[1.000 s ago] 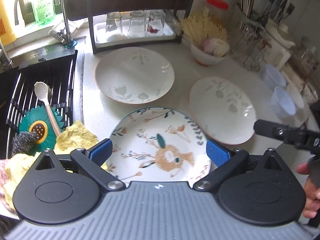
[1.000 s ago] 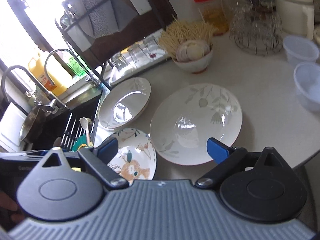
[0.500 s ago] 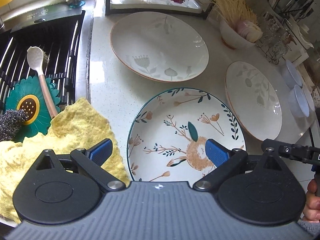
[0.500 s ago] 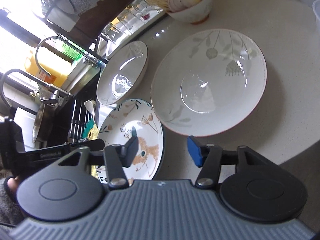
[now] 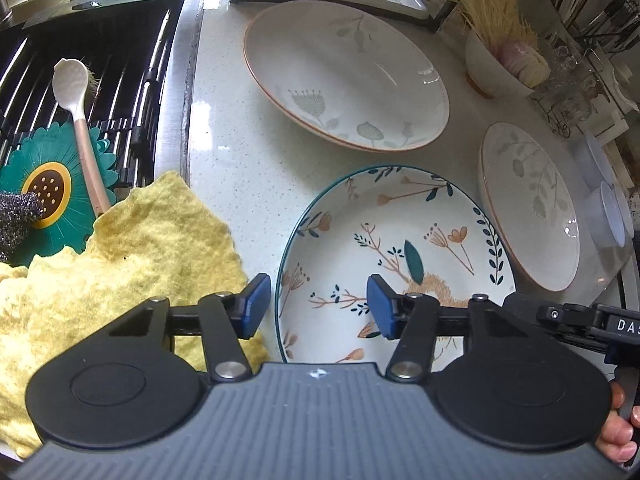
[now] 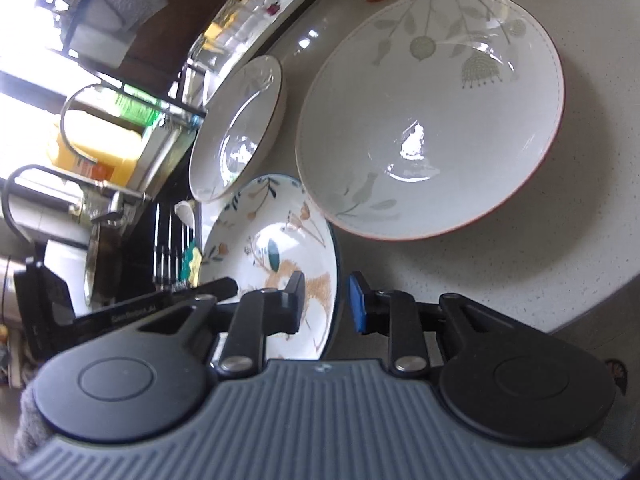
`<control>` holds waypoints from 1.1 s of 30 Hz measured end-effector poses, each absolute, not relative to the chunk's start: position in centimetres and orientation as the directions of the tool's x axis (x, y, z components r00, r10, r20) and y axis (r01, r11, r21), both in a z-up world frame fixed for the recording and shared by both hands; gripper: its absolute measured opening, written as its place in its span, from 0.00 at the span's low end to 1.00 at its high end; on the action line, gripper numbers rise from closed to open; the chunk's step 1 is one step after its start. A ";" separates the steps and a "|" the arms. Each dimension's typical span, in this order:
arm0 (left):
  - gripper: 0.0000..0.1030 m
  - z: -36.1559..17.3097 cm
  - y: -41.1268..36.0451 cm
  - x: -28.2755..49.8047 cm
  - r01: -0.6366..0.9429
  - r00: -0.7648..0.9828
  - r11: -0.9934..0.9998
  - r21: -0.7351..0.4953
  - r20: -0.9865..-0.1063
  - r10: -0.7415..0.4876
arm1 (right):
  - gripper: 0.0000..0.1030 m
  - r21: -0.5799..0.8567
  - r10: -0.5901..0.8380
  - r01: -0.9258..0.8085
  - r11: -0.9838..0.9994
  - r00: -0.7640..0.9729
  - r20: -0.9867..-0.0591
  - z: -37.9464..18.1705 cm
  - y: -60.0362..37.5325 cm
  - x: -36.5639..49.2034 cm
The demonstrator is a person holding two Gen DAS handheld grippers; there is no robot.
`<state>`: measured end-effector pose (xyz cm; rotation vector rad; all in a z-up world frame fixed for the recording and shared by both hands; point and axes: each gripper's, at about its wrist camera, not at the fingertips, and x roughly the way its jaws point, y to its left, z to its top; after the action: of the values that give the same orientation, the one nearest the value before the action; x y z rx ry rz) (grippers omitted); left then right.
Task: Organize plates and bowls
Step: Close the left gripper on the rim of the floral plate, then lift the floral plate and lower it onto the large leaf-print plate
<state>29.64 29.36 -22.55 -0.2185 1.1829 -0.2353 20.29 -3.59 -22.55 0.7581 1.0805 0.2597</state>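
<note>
Both the left gripper (image 5: 318, 304) and right gripper (image 6: 325, 304) gape, straddling opposite rims of the teal-edged floral plate (image 5: 394, 258) — contact unclear, near edge hidden.

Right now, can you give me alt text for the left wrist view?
Open left gripper straddles the near-left rim of a deer plate on the counter. Two pale leaf-print plates lie beyond; a yellow cloth lies left.

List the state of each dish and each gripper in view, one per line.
Floral plate: empty, flat on counter, both grippers straddling its rim.
Far leaf-print plate: empty, flat on counter.
Right leaf-print plate: empty, flat on counter.
Small bowl: upright, filled.
Yellow cloth: crumpled beside the sink.
Left gripper: open.
Right gripper: open, partly closed.
</note>
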 end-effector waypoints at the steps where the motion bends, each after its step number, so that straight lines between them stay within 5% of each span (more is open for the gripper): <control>1: 0.47 -22.6 29.3 29.8 0.069 0.360 0.955 -0.289 -0.885 -0.294 | 0.26 0.680 0.541 0.175 0.712 0.480 -0.690 -22.7 -3.7 20.3; 8: 0.25 -22.7 30.0 30.6 0.075 0.381 0.959 -0.271 -0.882 -0.279 | 0.24 0.688 0.545 0.171 0.705 0.490 -0.680 -23.2 -3.3 20.7; 14: 0.24 -22.7 30.3 31.1 0.064 0.380 0.956 -0.286 -0.879 -0.289 | 0.13 0.670 0.537 0.171 0.723 0.471 -0.700 -23.6 -3.1 21.4; 33: 0.21 -19.9 32.1 29.9 0.040 0.349 0.940 -0.339 -0.877 -0.331 | 0.14 0.603 0.523 0.049 0.796 0.446 -0.726 -20.0 -1.7 22.4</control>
<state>29.90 32.06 -19.89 -0.2777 1.1945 -0.2442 22.35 -1.68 -19.98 0.6067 1.0828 0.3173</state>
